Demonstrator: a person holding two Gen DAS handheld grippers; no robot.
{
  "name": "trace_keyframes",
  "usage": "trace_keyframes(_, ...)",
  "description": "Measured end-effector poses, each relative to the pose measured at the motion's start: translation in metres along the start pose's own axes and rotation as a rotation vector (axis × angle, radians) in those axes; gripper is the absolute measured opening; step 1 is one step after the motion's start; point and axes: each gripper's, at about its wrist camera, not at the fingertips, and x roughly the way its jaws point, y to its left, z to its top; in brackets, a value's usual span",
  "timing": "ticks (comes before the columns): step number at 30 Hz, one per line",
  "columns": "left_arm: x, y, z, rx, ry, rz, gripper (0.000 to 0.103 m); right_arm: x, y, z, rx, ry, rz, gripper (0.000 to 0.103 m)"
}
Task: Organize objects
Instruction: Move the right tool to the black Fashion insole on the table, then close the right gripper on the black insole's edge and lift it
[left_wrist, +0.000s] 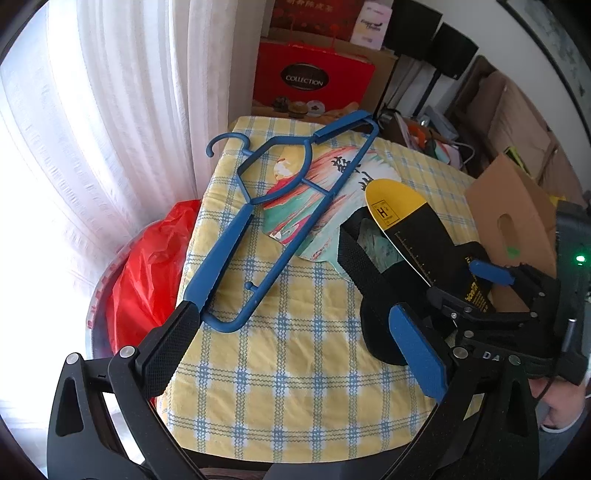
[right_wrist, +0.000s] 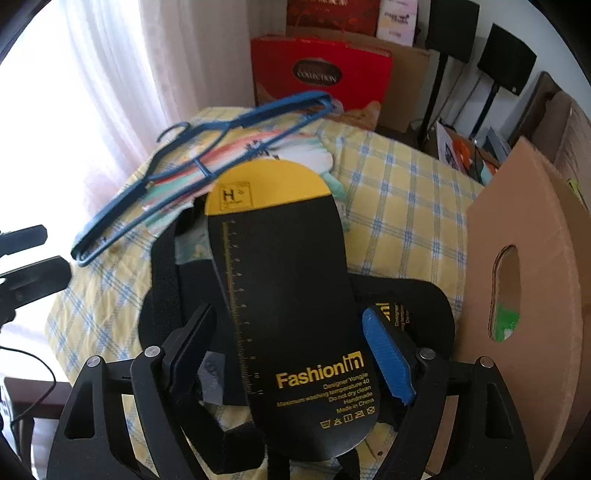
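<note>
My right gripper is shut on the sides of a black sandal with a yellow toe. The sandal is tilted, toe resting over the strap of a second black sandal on the checked cloth. In the left wrist view the same held sandal and right gripper sit at the right. My left gripper is open with only cloth between its fingers. Its black fingertip is at the near end of a blue plastic hanger, which lies across a colourful printed sheet.
A yellow and blue checked cloth covers the table. A cardboard box with a handle slot stands at the right edge. A red plastic bag sits low on the left by the curtain. Red gift boxes stand behind the table.
</note>
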Motion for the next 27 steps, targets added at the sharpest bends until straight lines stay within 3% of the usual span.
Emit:
trace_keyframes(9,0.002,-0.001,-0.001,-0.002,0.005,-0.012,0.103,0.01,-0.003,-0.001,0.018,0.041,0.043,0.084)
trace_keyframes(12,0.002,-0.001,-0.001,-0.001,0.006,-0.012,0.103,0.01,-0.008,0.0,0.044,0.044,0.07,0.075)
trace_keyframes(15,0.002,-0.001,-0.001,-0.002,0.005,-0.014,0.103,0.006,-0.013,0.001,0.075,0.039,0.098,0.074)
trace_keyframes(25,-0.003,-0.012,0.0,0.02,0.001,-0.032,0.103,-0.032,-0.018,0.005,0.11,-0.056,0.114,0.073)
trace_keyframes(27,-0.002,-0.017,-0.001,0.03,0.003,-0.044,0.103,-0.042,-0.02,0.006,0.118,-0.072,0.122,0.067)
